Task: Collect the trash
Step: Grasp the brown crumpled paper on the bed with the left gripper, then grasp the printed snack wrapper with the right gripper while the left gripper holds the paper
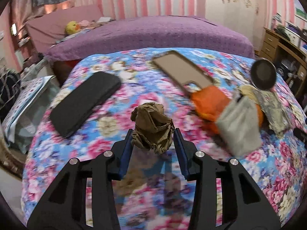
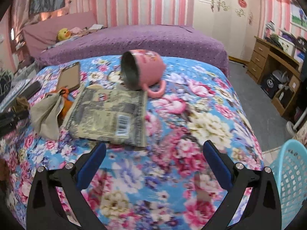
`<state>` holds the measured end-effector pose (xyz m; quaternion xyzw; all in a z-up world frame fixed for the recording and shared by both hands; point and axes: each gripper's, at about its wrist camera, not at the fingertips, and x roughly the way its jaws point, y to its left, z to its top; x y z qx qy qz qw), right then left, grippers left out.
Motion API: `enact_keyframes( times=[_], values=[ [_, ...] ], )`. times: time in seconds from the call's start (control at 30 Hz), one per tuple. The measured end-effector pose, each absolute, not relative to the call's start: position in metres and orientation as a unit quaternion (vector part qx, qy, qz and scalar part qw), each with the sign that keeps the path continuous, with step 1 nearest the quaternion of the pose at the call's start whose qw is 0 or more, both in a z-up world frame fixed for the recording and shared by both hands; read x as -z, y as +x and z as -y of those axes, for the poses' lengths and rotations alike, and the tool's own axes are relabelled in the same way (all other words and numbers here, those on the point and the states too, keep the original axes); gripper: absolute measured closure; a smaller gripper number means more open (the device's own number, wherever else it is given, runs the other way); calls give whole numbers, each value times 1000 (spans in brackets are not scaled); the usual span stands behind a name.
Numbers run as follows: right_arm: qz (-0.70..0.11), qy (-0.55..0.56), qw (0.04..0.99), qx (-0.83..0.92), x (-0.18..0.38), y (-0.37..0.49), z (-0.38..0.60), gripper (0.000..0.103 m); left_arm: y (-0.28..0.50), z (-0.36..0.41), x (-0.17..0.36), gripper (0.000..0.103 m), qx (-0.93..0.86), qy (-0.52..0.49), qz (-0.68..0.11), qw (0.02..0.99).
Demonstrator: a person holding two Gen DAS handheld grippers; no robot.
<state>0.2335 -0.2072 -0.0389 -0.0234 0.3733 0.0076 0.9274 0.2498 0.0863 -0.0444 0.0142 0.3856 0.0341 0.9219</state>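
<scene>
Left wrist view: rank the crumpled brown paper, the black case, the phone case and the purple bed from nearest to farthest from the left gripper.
1. Crumpled brown paper: between the jaws of the left gripper.
2. Black case: ahead, to the left, on the floral cover.
3. Phone case: farther ahead, slightly right.
4. Purple bed: beyond the floral cover, at the back.

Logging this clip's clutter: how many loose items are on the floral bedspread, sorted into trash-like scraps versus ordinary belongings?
Trash-like scraps: 3 – crumpled brown paper, orange bag, grey scrap
Belongings: 4 – black case, phone case, book, pink mug
Total: 7
</scene>
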Motion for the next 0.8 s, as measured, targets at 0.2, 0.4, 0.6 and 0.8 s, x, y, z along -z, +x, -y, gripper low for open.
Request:
enact_keyframes(
  times=[0.2,0.4,0.6,0.8],
  values=[
    [-381,-88,920,-11,44,237,174,4,246,-107,31,62,-53,-12,-368,928],
    [-391,-125,912,-13,50,253,156,5,241,-110,25,62,-60,-27,-362,930],
    [-385,-107,916,-32,46,261,158,22,237,-110,19,62,-56,-29,-353,934],
    [-378,-78,920,-71,41,260,163,74,237,-104,17,62,-51,-23,-349,936]
  ],
)
